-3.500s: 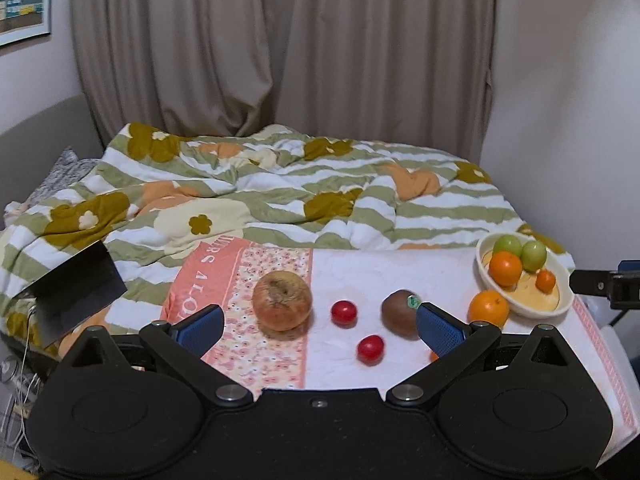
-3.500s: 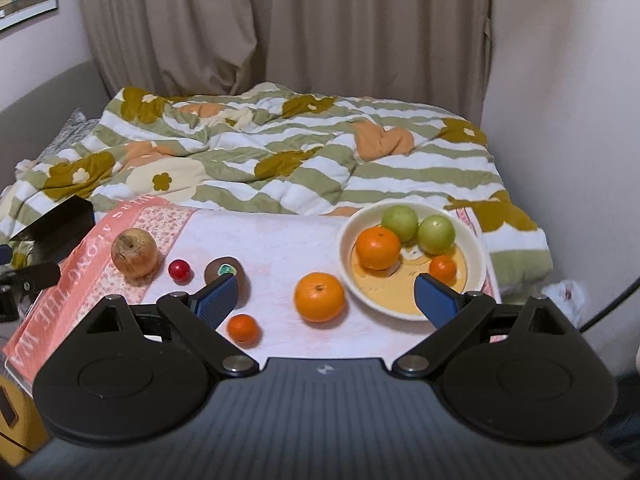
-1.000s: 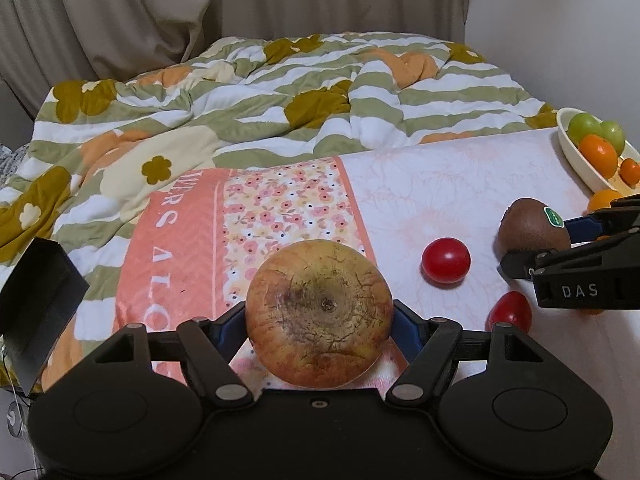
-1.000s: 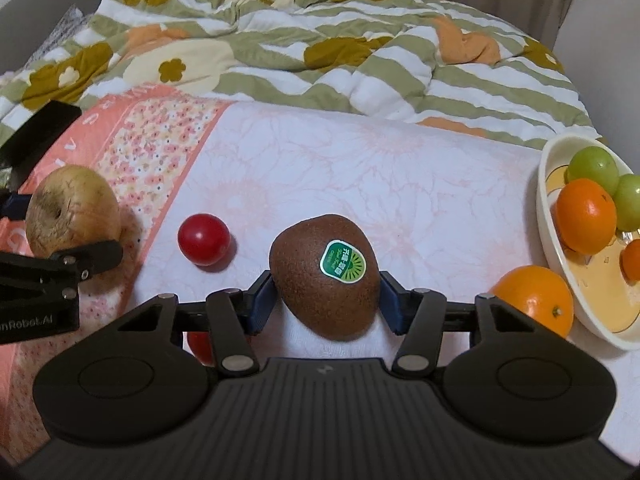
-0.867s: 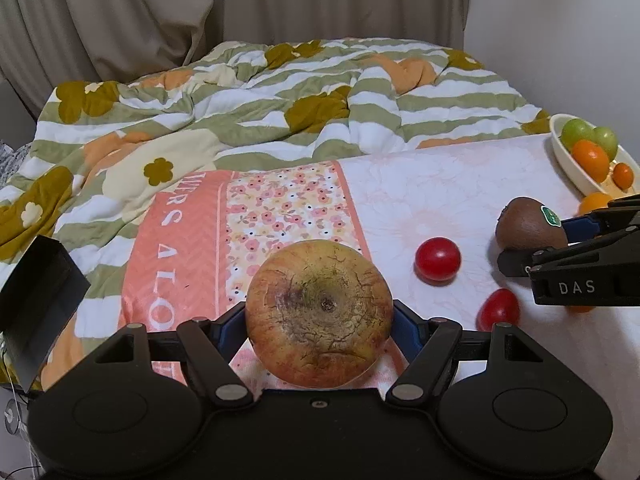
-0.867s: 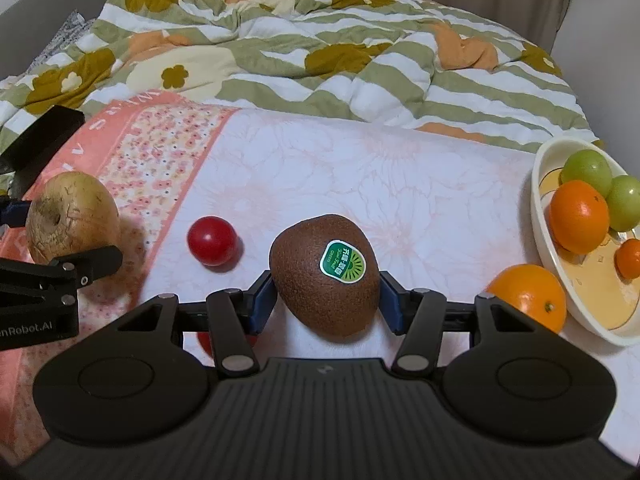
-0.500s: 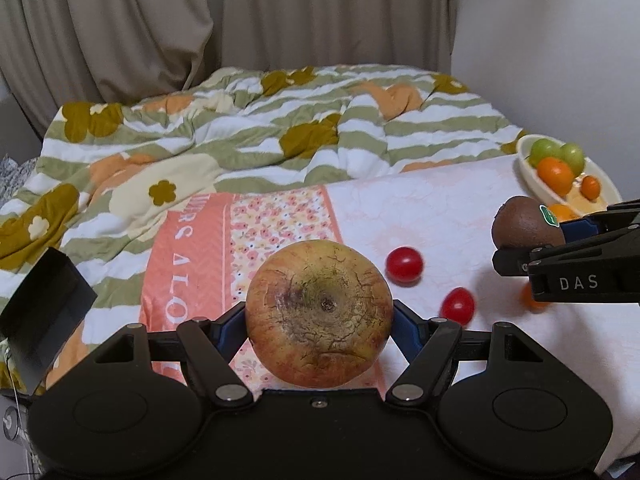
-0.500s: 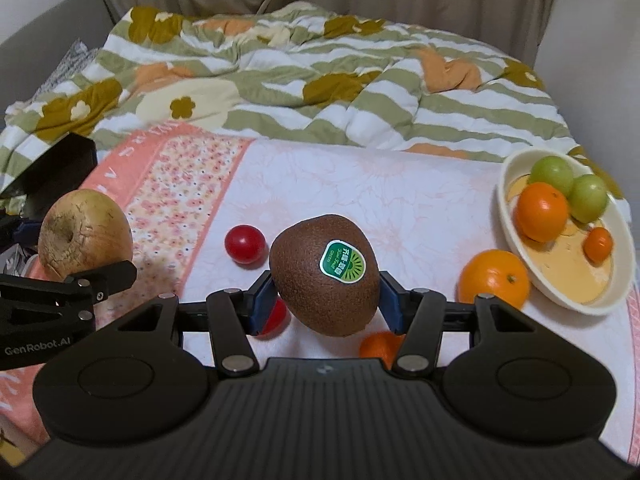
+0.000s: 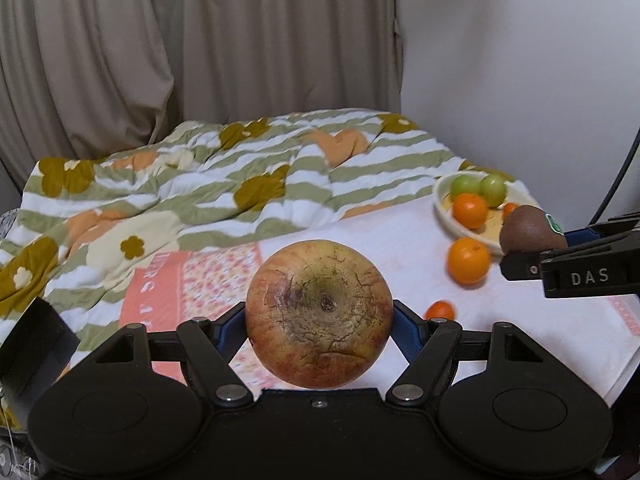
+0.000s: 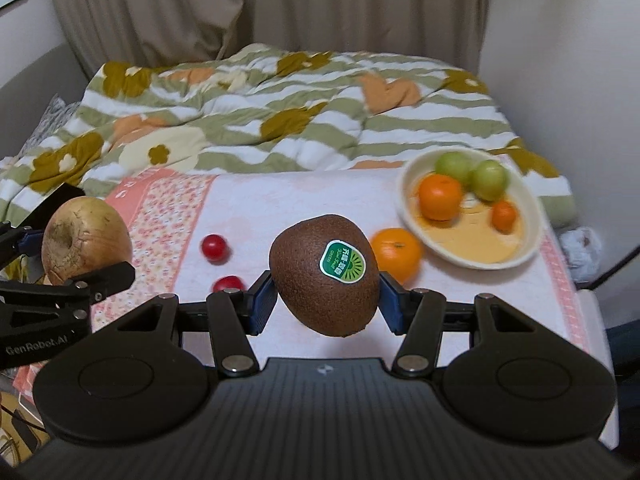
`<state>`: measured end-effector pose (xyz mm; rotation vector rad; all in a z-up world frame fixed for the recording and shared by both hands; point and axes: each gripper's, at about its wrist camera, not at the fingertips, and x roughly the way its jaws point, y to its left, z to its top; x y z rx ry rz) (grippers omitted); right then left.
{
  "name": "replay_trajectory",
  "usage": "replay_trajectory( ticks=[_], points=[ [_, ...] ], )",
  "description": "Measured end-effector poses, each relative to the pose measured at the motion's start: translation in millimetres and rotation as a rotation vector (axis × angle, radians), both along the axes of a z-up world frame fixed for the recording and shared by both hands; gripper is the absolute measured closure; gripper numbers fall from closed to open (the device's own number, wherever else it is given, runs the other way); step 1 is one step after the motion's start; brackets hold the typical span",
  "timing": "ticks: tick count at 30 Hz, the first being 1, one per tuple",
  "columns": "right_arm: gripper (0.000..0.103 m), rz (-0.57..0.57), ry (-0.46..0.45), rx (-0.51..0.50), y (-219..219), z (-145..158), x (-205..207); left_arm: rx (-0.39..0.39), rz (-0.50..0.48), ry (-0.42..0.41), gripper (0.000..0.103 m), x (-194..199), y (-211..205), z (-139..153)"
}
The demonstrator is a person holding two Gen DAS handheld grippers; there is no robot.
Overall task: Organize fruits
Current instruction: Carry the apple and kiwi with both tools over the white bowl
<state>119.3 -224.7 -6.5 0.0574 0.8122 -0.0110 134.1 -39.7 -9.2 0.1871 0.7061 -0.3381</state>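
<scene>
Right wrist view: kiwi (image 10: 325, 276) is clamped between the jaws of the right gripper (image 10: 325, 304), held clear above the cloth (image 10: 288, 204), long axis tilted, sticker facing the camera. Bowl (image 10: 532, 216) lies ahead and to the right of the kiwi; the right gripper is judged the nearer of the two. Left gripper (image 9: 320, 328), farther from the bowl on the far side of the kiwi, is closed on one apple (image 9: 319, 313). Count in bowl: two green fruits, one orange, one small orange. Beside the bowl: one orange (image 10: 396, 255). Between apple and kiwi: two red tomatoes (image 10: 214, 247). Left wrist view adds one small orange (image 9: 439, 311) on the cloth.
</scene>
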Motion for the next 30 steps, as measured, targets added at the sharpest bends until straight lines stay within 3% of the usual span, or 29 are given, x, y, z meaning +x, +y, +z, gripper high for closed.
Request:
replay_trajectory(
  ticks=[13,21,30],
  points=[
    [0.034,0.03,-0.019,-0.007,-129,11,-12,-0.054,0.058,-0.011,0.026,-2,-107,15],
    [0.034,0.095,-0.008,-0.028,-194,-2,16,-0.078,0.086,0.007,0.026,16,-177,0],
    [0.034,0.087,0.017,-0.008,-235,-23,47,-0.063,0.045,0.055,0.026,54,-236,-29]
  ],
)
